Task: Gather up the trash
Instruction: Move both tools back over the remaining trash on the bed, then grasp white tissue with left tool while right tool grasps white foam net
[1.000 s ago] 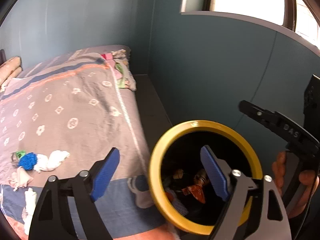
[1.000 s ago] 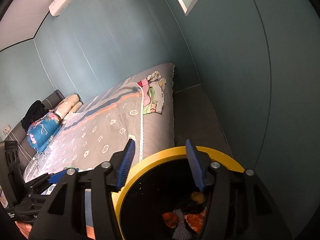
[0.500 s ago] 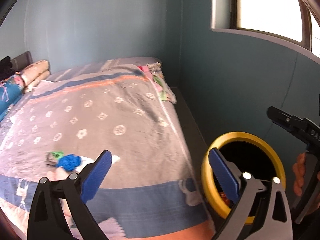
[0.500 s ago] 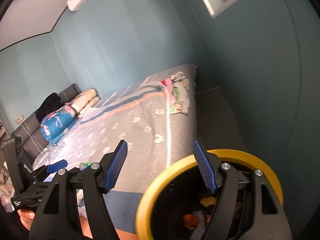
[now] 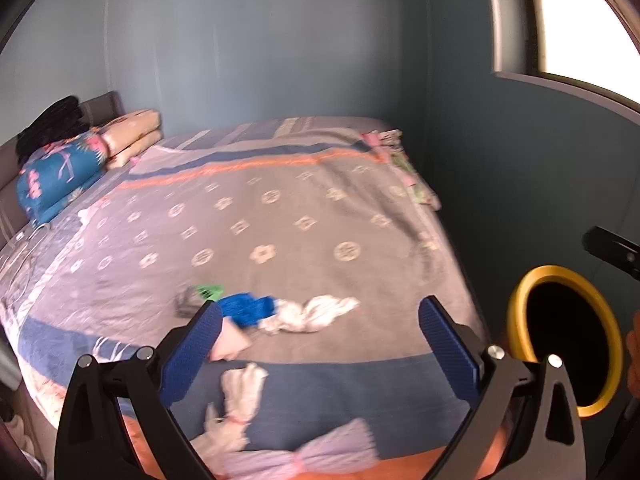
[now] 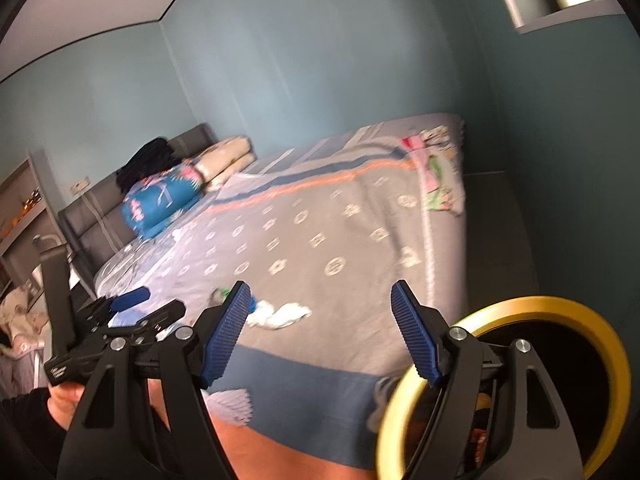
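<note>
Trash (image 5: 308, 314) lies crumpled on the bed (image 5: 280, 216). Left hand-held gripper (image 5: 320, 344) gapes wide, empty; right hand-held gripper (image 6: 320, 332), also empty, is opening beside the yellow-rimmed bin (image 6: 560, 308).

bin (image 5: 520, 304): yellow rim | blanket (image 5: 280, 220): grey, white motifs

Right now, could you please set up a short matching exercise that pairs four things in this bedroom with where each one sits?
Things:
1. bin
2. white tissue
3. blue pillow
4. black clothing

Places:
A. at the head of the bed
B. on the grey blanket, beside a blue scrap
C. on top of the headboard
D. on the floor beside the bed, by the wall

Pairs: 1-D, 2-B, 3-A, 4-C
</note>
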Tool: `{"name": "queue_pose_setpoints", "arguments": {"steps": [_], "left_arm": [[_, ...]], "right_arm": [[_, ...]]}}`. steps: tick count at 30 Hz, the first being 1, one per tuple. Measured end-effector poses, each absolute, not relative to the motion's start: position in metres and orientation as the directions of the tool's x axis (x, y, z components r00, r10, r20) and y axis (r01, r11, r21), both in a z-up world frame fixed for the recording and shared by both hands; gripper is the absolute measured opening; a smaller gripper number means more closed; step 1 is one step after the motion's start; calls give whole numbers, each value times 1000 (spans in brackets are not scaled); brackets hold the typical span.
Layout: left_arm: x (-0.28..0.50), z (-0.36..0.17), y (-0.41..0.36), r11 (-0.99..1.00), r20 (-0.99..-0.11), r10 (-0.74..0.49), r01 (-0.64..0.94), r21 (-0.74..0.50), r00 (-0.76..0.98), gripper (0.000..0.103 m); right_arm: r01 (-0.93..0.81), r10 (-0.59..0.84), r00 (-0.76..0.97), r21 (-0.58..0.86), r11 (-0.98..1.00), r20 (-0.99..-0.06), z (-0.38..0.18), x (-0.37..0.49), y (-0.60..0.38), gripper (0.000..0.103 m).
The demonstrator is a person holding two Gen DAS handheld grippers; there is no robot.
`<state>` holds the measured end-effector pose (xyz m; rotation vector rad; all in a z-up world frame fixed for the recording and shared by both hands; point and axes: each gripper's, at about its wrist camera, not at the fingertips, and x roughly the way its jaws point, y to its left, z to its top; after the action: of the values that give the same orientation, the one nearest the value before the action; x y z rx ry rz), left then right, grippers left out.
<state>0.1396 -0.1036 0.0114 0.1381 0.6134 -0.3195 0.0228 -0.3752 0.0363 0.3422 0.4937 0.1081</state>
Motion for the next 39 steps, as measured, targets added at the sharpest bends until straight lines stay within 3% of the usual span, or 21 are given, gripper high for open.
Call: {"name": "queue_pose_setpoints", "arguments": {"steps": [9, 28, 39], "left_arm": [[165, -20, -46, 972, -638, -152, 230, 40, 755, 95], [200, -97, -10, 984, -756, -112, 176, 4, 645, 95], [210, -131, -8, 986, -800, -115, 164, -22, 589, 94]], "right_arm": [[-134, 283, 821, 315, 940, -495, 18, 43, -317, 70], [-414, 496, 607, 285, 864, -621, -66, 77, -218, 70], [-400, 456, 530, 263, 878, -715, -116, 94, -193, 70]]}}
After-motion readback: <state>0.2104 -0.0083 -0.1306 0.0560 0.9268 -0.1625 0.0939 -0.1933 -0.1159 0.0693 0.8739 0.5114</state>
